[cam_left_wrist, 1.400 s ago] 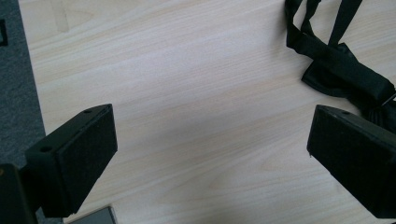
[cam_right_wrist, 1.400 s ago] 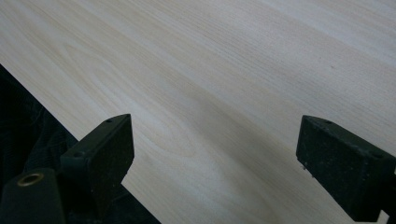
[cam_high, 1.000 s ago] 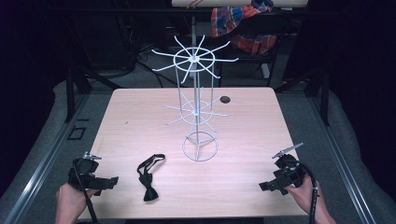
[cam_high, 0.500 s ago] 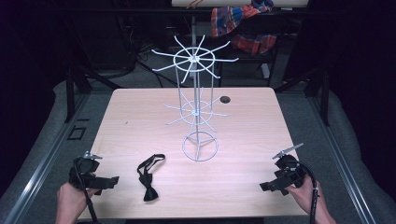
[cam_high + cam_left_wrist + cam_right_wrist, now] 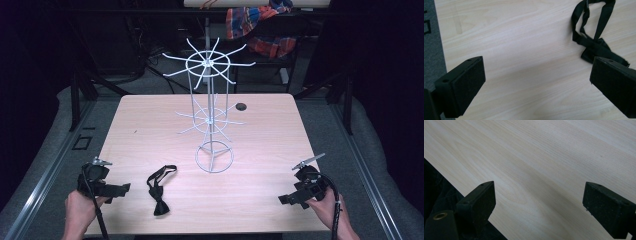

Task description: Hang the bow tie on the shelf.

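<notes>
Flatly, limp fabric bow tie (image 5: 159,192) lies on pale woodgrain table (image 5: 150,125); both grippers' fingers apart.

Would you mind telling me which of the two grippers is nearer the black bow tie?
The left gripper: the bow tie lies just beside its open jaws, while the right gripper sits across the table.

Left tongs (image 5: 122,188) and right tongs (image 5: 285,198) gape, empty.

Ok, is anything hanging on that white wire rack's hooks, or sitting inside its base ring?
Nothing hangs on the wire rack; both tiers of hooks are bare. Inside its base ring is only bare table. The black bow tie lies flat on the table, apart from the rack, near the left gripper.
</notes>
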Tool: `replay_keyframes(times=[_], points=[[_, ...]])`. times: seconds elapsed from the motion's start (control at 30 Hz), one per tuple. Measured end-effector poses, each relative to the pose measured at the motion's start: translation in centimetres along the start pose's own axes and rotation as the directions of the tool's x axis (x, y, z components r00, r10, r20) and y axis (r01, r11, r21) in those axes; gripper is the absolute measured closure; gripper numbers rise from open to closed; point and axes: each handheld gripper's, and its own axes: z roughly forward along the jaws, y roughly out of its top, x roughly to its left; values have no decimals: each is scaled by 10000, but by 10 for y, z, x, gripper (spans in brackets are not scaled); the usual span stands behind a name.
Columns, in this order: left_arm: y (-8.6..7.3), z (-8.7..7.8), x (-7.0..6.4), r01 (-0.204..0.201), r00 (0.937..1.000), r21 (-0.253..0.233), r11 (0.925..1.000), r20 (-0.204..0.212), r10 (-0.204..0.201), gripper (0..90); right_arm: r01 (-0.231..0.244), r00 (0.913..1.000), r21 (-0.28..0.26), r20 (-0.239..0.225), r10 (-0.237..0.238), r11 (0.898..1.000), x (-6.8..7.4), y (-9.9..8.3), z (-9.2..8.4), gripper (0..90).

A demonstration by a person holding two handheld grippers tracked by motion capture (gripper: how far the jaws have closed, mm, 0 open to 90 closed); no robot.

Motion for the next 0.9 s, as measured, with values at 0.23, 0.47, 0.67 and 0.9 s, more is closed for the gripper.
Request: replay_keyframes(times=[0.23, 0.47, 0.67, 0.9], points=[[20, 5, -23, -616, 9979, -98, 9981, 198, 618, 2, -77, 10000, -72, -16, 77, 9999, 1, 0, 1, 110], [23, 10, -26, -725, 9969, -17, 9974, 315, 725, 2, -41, 10000, -42, 32, 41, 10000, 0, -1, 0, 111], [24, 12, -24, -639, 9970, 4, 9980, 432, 638, 3, 92, 9999, 158, -72, -90, 9998, 0, 0, 1, 112], [36, 20, -30, -799, 9954, 62, 9968, 541, 795, 3, 22, 10000, 45, -81, -22, 10000, 1, 0, 1, 114]])
